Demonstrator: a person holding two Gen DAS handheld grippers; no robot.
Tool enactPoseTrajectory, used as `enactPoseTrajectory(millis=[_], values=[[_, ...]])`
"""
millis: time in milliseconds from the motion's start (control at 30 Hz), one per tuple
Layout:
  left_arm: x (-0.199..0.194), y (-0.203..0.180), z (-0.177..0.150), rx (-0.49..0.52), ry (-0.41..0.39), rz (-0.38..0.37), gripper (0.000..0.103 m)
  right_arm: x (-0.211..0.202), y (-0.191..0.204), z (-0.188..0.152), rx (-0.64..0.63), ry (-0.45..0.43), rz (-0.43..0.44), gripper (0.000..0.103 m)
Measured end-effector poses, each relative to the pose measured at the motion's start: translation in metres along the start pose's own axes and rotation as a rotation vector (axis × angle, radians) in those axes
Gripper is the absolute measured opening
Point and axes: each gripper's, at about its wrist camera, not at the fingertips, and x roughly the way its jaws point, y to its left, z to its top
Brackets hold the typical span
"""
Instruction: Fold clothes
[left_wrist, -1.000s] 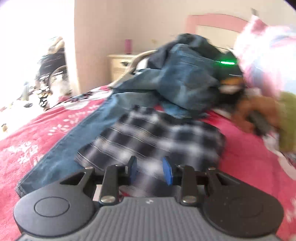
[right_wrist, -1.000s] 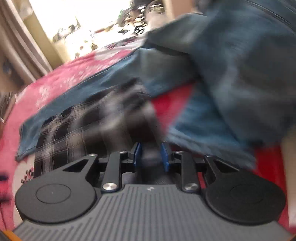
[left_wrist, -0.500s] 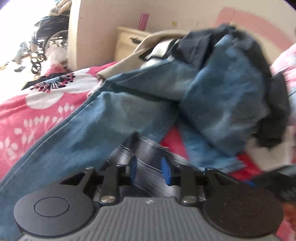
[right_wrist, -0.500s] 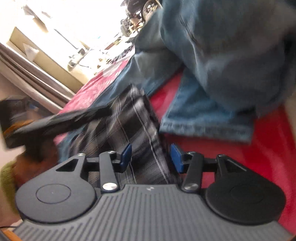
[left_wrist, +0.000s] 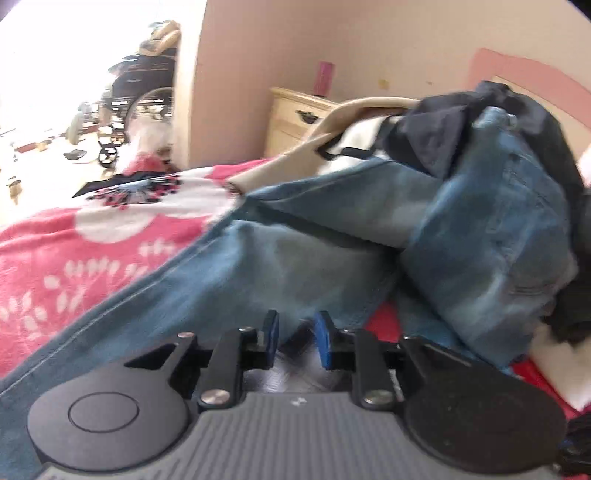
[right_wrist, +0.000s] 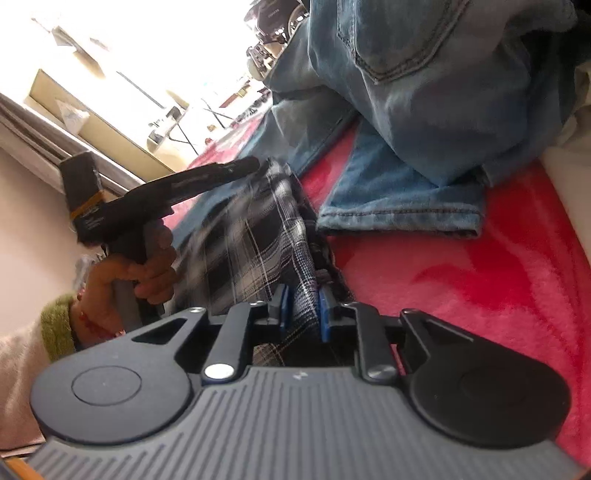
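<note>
Black-and-white plaid garment (right_wrist: 258, 236), bunched into a narrow ridge on the red bed cover, near and left of the blue jeans (right_wrist: 406, 110). The jeans lie heaped at the far right, one hemmed leg flat.

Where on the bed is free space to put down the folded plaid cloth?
Free: red blanket right of the plaid cloth, below the jeans hem; also the pink flowered blanket left of the jeans leg. Crowded: the clothes pile near the headboard.
</note>
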Motion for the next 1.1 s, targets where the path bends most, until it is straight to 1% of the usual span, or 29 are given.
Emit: enactPoseTrajectory(millis=[33,67,100,133,200,233,267,300,400,433,467,533,567,600,700,800,867,900,967,1033,1100], values=[[0.005,-0.006,-0.001,0.029,0.028,0.008,0.029,-0.002,-0.001,-0.001,0.0,-0.002,-0.003,0.016],[0.011,-0.009,-0.003,0.046,0.052,0.035,0.03,-0.005,0.001,-0.002,-0.003,-0.012,-0.023,0.017],[0.018,-0.012,-0.006,0.058,0.074,0.067,0.035,-0.007,0.003,-0.003,-0.008,-0.024,-0.047,0.018],[0.017,-0.011,-0.005,0.043,0.081,0.079,0.036,-0.012,0.012,-0.005,-0.049,-0.058,-0.089,0.018],[0.011,-0.007,0.0,-0.005,0.086,0.093,0.036,-0.024,0.034,-0.01,-0.153,-0.138,-0.182,0.018],[0.007,-0.004,0.002,-0.027,0.091,0.105,0.036,-0.03,0.046,-0.012,-0.208,-0.173,-0.193,0.018],[0.003,-0.001,0.003,-0.047,0.096,0.12,0.037,-0.035,0.057,-0.016,-0.257,-0.194,-0.183,0.018],[-0.002,0.001,0.004,-0.058,0.101,0.134,0.039,-0.032,0.061,-0.02,-0.279,-0.177,-0.184,0.018],[-0.011,0.003,0.004,-0.06,0.12,0.172,0.04,-0.018,0.069,-0.036,-0.325,-0.093,-0.198,0.017],[-0.014,0.003,0.004,-0.06,0.123,0.184,0.04,-0.013,0.072,-0.041,-0.34,-0.065,-0.203,0.015],[-0.017,0.003,0.004,-0.059,0.124,0.195,0.04,-0.012,0.071,-0.046,-0.336,-0.053,-0.223,0.015],[-0.023,0.004,0.005,-0.058,0.127,0.217,0.04,-0.01,0.067,-0.057,-0.314,-0.037,-0.273,0.015],[-0.026,0.005,0.005,-0.061,0.127,0.223,0.04,-0.013,0.07,-0.059,-0.311,-0.046,-0.278,0.015],[-0.029,0.006,0.005,-0.063,0.128,0.228,0.04,-0.017,0.075,-0.059,-0.31,-0.06,-0.276,0.015],[-0.036,0.007,0.004,-0.062,0.134,0.24,0.041,-0.024,0.099,-0.063,-0.375,-0.092,-0.249,0.015],[-0.044,0.009,0.004,-0.058,0.14,0.249,0.041,-0.012,0.117,-0.07,-0.468,-0.044,-0.254,0.015],[-0.049,0.011,0.003,-0.057,0.137,0.256,0.041,0.008,0.113,-0.078,-0.502,0.03,-0.304,0.014],[-0.051,0.012,0.002,-0.058,0.137,0.258,0.041,0.012,0.111,-0.079,-0.499,0.041,-0.315,0.014],[-0.055,0.014,0.001,-0.061,0.14,0.263,0.041,0.016,0.108,-0.079,-0.485,0.046,-0.328,0.014],[-0.058,0.017,-0.001,-0.065,0.147,0.267,0.041,0.015,0.114,-0.077,-0.481,0.036,-0.342,0.016],[-0.061,0.02,-0.003,-0.068,0.154,0.269,0.041,0.012,0.122,-0.074,-0.471,0.028,-0.325,0.016]])
